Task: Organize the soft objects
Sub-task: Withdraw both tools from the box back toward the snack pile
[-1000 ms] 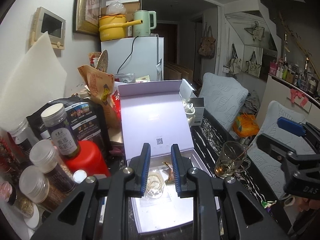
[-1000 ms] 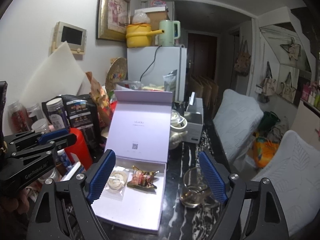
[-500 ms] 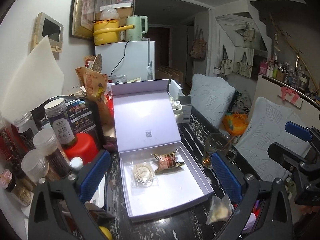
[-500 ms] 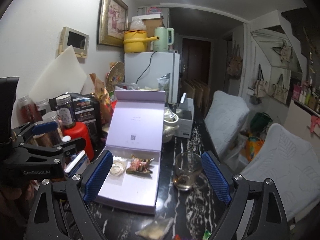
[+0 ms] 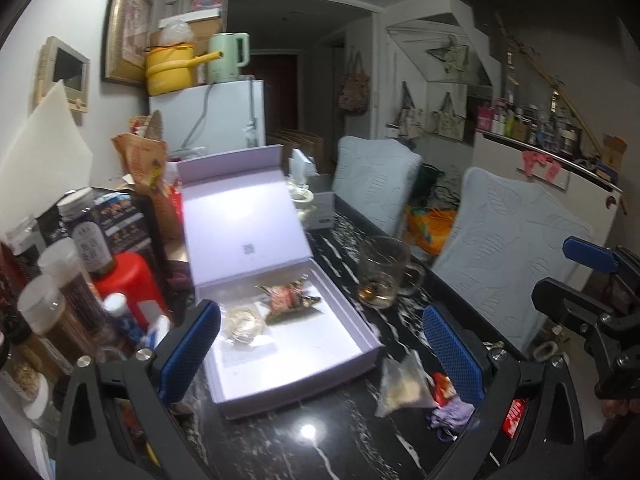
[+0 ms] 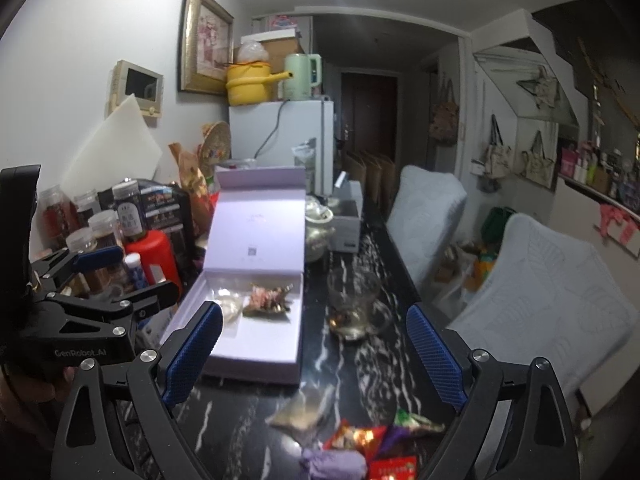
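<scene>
Both grippers spread and empty, two soft packets already boxed

Left gripper and right gripper, its jaws just widening, hold nothing; loose sachets lie at the table's near edge (glass mug beside the box risks a knock).

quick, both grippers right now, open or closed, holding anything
left gripper: open, empty, jaws just opened.
right gripper: open, empty, jaws just widened a little.
</scene>
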Motion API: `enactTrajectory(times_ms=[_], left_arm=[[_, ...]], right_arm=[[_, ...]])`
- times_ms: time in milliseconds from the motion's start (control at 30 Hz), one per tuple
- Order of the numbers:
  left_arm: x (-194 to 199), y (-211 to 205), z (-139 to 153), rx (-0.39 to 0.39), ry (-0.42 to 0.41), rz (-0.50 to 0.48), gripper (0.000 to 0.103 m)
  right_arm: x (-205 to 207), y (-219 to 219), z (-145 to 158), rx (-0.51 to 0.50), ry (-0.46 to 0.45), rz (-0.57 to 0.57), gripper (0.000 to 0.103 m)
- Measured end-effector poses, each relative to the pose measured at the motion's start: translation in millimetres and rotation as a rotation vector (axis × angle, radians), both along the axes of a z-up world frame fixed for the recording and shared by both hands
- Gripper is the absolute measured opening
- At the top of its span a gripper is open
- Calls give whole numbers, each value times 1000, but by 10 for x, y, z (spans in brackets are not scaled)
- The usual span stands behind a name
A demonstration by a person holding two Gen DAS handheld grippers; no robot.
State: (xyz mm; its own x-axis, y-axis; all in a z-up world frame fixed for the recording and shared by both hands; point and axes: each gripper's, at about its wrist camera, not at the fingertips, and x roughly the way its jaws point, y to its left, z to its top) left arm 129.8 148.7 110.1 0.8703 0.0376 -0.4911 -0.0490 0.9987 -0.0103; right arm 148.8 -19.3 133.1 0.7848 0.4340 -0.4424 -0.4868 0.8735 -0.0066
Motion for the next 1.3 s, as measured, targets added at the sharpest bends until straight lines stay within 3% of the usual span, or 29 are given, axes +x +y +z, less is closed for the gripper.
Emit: enactTrajectory(times_ms=[367,700,1300], left_arm=[[-55,-407,-208,-44,38,-143,103],[21,-827,-512,-59,122,-258,103],[215,-1204,-1125,-114,265,-333,103]], right_arm=[[-229,-448,-254,31,65,-123,95],[-291,-738,-541,26,117,-196,95],[-286,-1234,-1142,66,215,-284,95]])
